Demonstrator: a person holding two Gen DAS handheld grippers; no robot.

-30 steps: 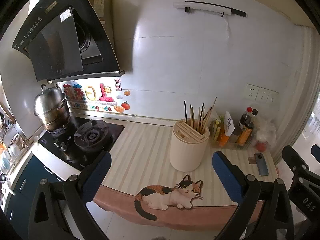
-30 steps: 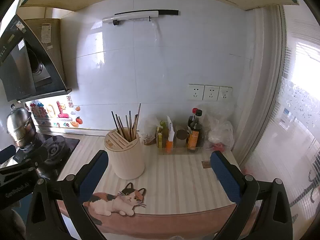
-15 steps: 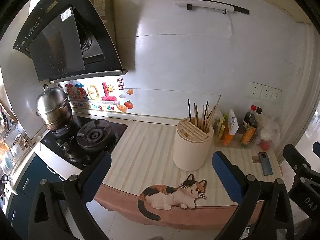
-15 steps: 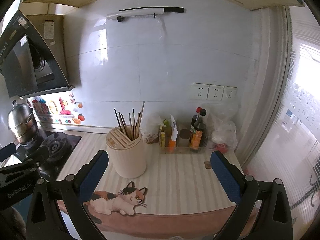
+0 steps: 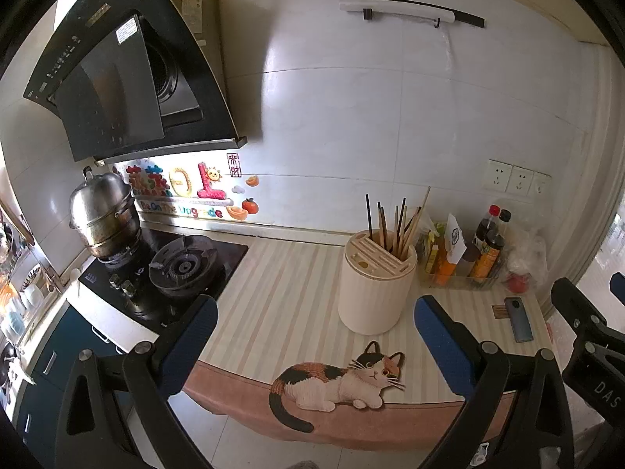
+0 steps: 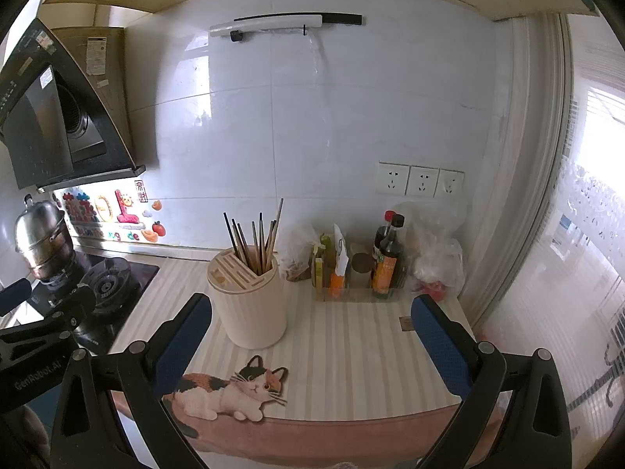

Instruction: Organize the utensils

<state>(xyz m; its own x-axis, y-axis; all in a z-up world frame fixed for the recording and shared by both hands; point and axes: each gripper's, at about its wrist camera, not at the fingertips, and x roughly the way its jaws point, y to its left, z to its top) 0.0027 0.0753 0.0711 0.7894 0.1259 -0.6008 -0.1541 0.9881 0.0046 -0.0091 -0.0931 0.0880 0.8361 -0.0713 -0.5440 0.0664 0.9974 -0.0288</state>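
Observation:
A cream round utensil holder (image 5: pixel 375 285) stands on the striped counter (image 5: pixel 289 285), with several chopsticks (image 5: pixel 394 226) upright in its rear slot. It also shows in the right wrist view (image 6: pixel 252 305) with the chopsticks (image 6: pixel 256 244). My left gripper (image 5: pixel 316 340) is open and empty, held in front of the counter's edge, short of the holder. My right gripper (image 6: pixel 310 336) is open and empty, also in front of the edge, the holder between its fingers in view. The left gripper's body (image 6: pixel 35 348) shows at the right view's left edge.
A gas hob (image 5: pixel 175 269) with a steel pot (image 5: pixel 103 215) sits at the left under a black hood (image 5: pixel 117 78). A tray of sauce bottles (image 5: pixel 465 258), plastic bags (image 6: pixel 437 258) and a phone (image 5: pixel 517 318) sit at the right. A cat sticker (image 5: pixel 343 383) marks the counter's front edge.
Both views have shifted slightly: the holder and counter sit a little lower and nearer in frame. Both grippers stay open and empty.

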